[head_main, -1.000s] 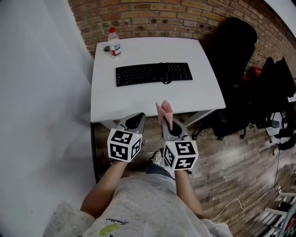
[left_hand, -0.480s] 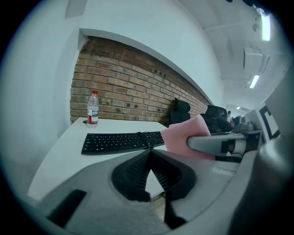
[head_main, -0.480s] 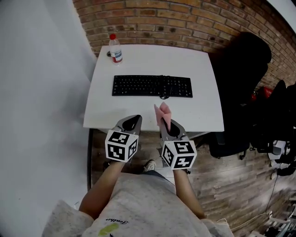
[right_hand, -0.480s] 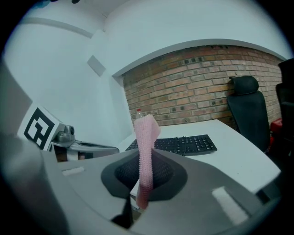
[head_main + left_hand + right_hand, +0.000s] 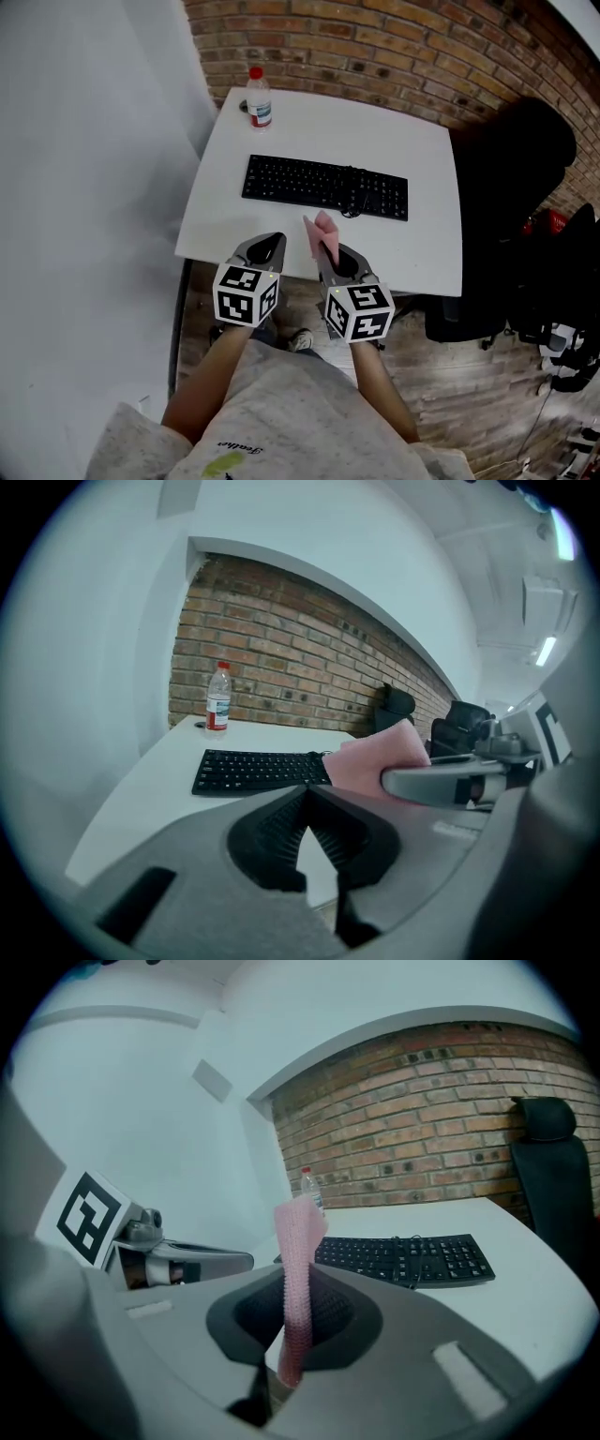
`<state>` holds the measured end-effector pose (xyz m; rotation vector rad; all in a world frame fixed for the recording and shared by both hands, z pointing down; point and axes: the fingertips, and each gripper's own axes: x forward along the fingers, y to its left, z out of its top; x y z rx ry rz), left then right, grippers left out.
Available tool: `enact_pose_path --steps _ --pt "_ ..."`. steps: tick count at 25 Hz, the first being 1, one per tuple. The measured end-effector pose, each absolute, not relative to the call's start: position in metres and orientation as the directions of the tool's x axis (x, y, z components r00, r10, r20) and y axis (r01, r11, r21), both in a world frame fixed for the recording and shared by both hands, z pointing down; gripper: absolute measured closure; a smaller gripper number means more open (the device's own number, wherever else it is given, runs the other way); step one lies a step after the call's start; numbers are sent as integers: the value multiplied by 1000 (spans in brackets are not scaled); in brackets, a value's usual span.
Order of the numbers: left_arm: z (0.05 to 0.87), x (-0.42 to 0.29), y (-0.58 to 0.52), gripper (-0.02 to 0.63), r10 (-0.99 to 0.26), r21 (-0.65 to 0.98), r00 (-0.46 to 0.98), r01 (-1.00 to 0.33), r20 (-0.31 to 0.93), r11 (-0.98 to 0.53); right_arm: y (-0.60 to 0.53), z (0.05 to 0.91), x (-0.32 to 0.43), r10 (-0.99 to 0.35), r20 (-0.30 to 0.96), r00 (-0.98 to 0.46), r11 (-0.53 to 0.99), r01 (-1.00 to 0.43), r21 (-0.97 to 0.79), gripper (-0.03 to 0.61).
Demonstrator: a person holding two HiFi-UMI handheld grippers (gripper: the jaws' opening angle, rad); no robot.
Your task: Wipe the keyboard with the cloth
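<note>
Landmark: black keyboard (image 5: 323,186), lying roughly centred on the white desk (image 5: 412,141), long axis across the desk.

Left tool (image 5: 265,246): on the near side of the keyboard, over the desk's near edge. Jaws closed tip to tip, nothing between them.

Right tool (image 5: 332,251): just right of the left tool, also on the near side of the keyboard and not touching it. Jaws clamped on the pink cloth (image 5: 321,232). The cloth stands up out of the jaws as a narrow folded strip, with its free upper end pointing toward the keyboard. It is held in the air, clear of the keys and of the desk.

Clear bottle (image 5: 259,98) with a red cap: upright, beyond the keyboard's left end, near the far left corner of the desk.

A small dark item, possibly a coiled cable, sits at the keyboard's near edge, right of centre; too small to identify.

Black office chair (image 5: 511,159): off the desk, to the right of the keyboard.

Brick wall (image 5: 375,47): behind the desk, beyond the keyboard.
</note>
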<state>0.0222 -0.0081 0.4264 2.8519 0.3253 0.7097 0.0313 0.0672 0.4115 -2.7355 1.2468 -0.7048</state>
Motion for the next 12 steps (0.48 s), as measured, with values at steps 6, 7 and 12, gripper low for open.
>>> enact_pose_path --steps 6,7,12 --pt "442 41 -46 623 238 236 862 143 448 -961 16 429 51 -754 412 512 -625 -751 -212 557" --pt "445 44 -53 623 236 237 861 139 452 -962 6 433 54 -759 417 500 -615 -760 -210 557" --pt "460 53 -98 623 214 234 853 111 476 -966 -46 457 63 -777 461 429 -565 -798 -209 557"
